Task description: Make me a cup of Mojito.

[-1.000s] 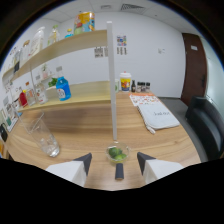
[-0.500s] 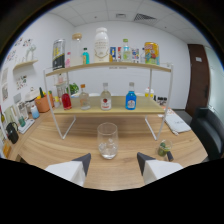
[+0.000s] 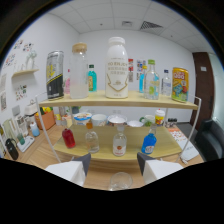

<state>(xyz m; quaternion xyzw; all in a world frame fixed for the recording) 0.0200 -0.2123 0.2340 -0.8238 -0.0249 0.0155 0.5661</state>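
With the gripper (image 3: 112, 167) spread and empty, the glass (image 3: 120, 180) sits low at centre frame between its fingers on the counter (image 3: 100, 181), so ingredient-picking seems underway, needing a reach to the shelf (image 3: 120, 104) bottles above.

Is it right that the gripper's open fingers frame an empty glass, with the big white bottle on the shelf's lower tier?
Not quite. The gripper view shows the white bottle on the shelf's top tier, not the lower one. The rest holds: the gripper is open, with the empty glass between its fingers.
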